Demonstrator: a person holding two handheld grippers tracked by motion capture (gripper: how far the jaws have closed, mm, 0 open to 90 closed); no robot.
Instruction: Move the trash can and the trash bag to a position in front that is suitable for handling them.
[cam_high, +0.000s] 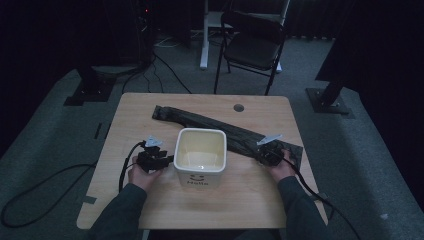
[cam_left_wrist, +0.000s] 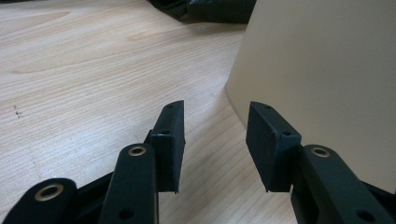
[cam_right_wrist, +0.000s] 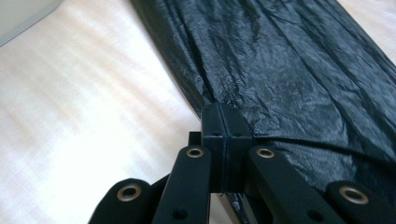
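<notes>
Right hand-held gripper (cam_right_wrist: 226, 112): clenched, pads together on a pinch of the black bin liner (cam_right_wrist: 289, 70) at its near long edge, with creases in the film running into the pinch. Confirm a bite through the film and not merely on a surface wrinkle before lifting; judging by the thin, slippery look of the plastic, hold full squeeze throughout. Raise slowly and steadily, away from the bench (cam_high: 225, 205), to peel the folded strip up without tearing. Location of the bin liner (cam_high: 200, 120): flat on the bench as a long folded strip, running diagonally from far left to near right, passing behind the cream bin (cam_high: 200, 179) and ending under the right hand-held gripper (cam_high: 267, 156). Left hand-held gripper (cam_left_wrist: 215, 126): released, jaws apart and holding nothing, low over the bench (cam_left_wrist: 93, 70), just beside the left wall of the bin (cam_left_wrist: 327, 70), one pad close to that wall, contact not certain. Keep it there, ready to steady the bin (cam_high: 200, 179) or to take a second edge of the liner for opening the mouth. Avoid dragging the strip against the bin rim; risk of tipping or shifting a light, empty container. Left hand-held gripper (cam_high: 165, 160) in the high view: at the bin's left side, level with its upper wall.
</notes>
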